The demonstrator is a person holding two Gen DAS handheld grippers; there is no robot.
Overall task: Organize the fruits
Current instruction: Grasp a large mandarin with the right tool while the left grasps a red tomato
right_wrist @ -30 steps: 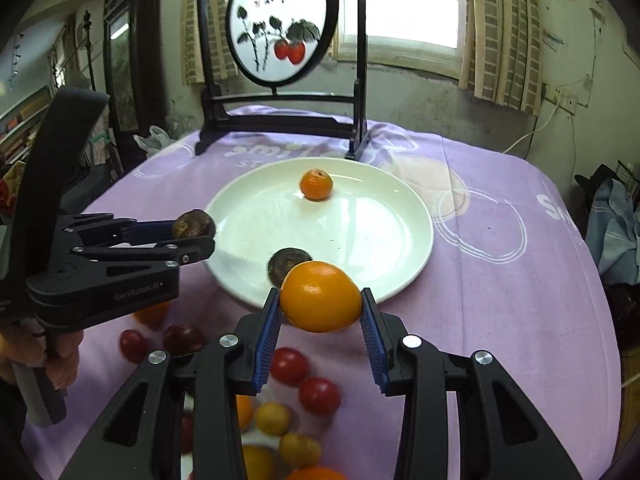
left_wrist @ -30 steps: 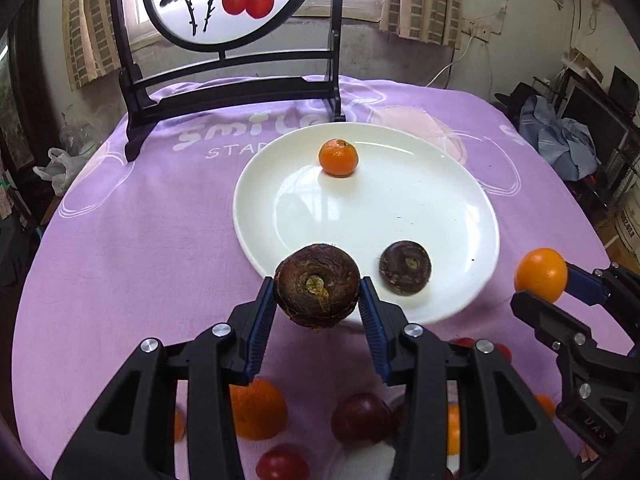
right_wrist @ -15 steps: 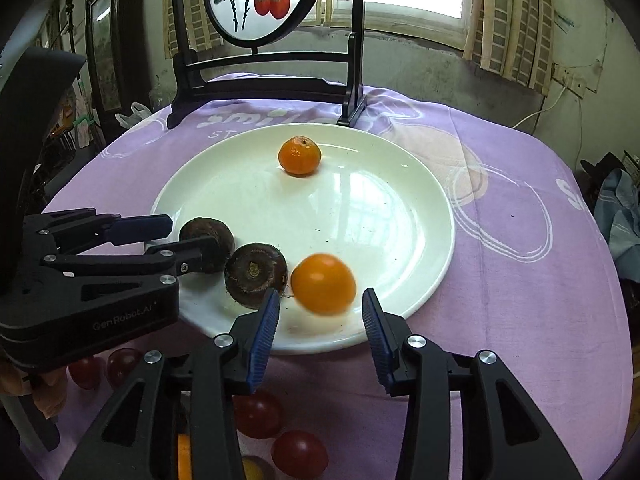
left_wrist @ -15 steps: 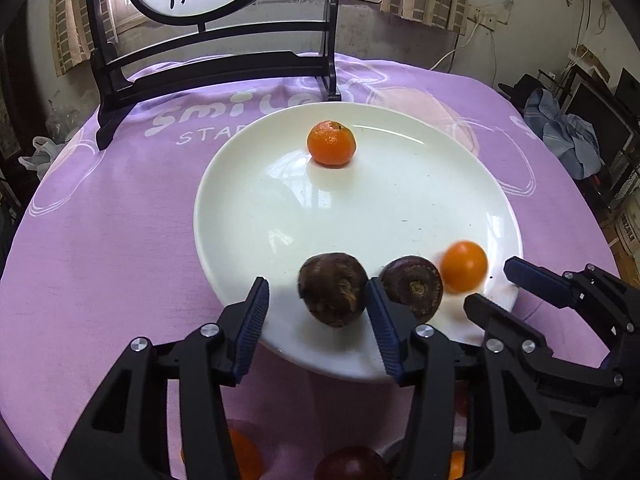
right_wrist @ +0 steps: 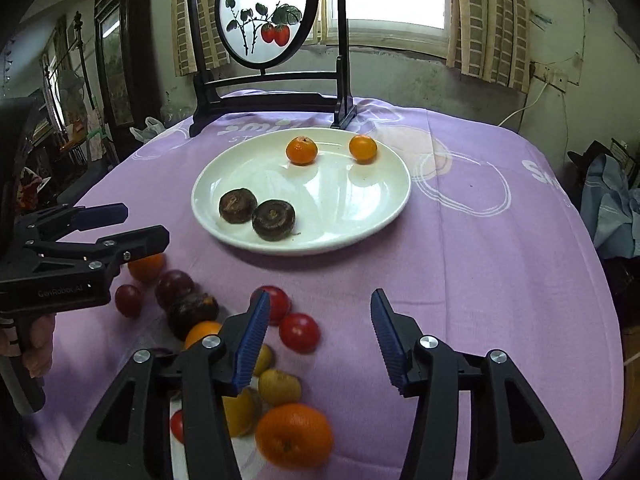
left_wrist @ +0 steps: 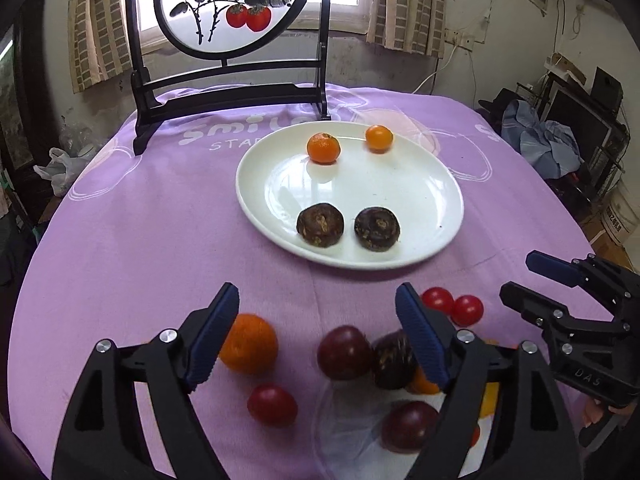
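Note:
A white plate [left_wrist: 436, 184] [right_wrist: 384, 204] on the purple cloth holds two dark brown fruits [left_wrist: 320, 225] [left_wrist: 377, 228] near its front and two oranges [left_wrist: 323, 148] [left_wrist: 379, 138] near its back. My left gripper [left_wrist: 316, 332] is open and empty above a pile of loose fruit in front of the plate: an orange [left_wrist: 250, 344], dark red fruits [left_wrist: 344, 352], red tomatoes [left_wrist: 466, 310]. My right gripper [right_wrist: 318, 336] is open and empty above the same pile, with tomatoes [right_wrist: 299, 332] and an orange [right_wrist: 294, 434] below it.
A black wooden stand with a round painted screen [left_wrist: 228, 12] [right_wrist: 268, 20] stands on the table behind the plate. Each gripper shows in the other's view, the right one [left_wrist: 576, 304] at right, the left one [right_wrist: 76, 248] at left. A clear plastic bag [left_wrist: 360, 416] lies under the pile.
Both grippers let go of their fruit on the plate, opened wide and drew back over the loose pile. The small orange rolled to the plate's far side.

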